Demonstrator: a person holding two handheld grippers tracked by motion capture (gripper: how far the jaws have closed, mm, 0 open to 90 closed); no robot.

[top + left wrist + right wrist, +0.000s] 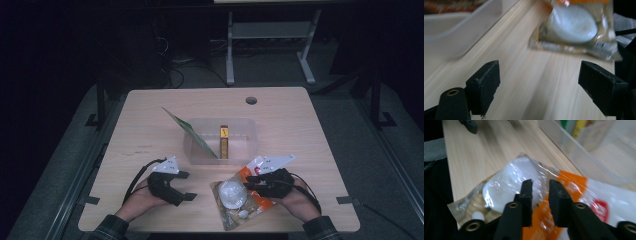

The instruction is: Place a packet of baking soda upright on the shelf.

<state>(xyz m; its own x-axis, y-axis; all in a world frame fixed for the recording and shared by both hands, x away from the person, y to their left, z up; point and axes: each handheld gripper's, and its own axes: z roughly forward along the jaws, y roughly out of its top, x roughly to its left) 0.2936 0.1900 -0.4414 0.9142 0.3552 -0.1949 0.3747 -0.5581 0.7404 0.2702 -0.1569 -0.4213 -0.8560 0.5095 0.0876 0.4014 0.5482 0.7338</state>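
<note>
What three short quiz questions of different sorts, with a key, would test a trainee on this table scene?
1. True or false: the left tongs are shut on the snack packet.
2. Which thing stands upright inside the clear bin? A) yellow box B) a mug C) a spoon
3. Fill in: the right tongs hover over the packet's ___ and clear wrapper.

Key: 1. False: they stand wide open over bare table, packet ahead. 2. A. 3. orange.

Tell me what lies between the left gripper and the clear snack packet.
Bare wooden table; the left gripper view shows it between left gripper and clear snack packet.
</note>
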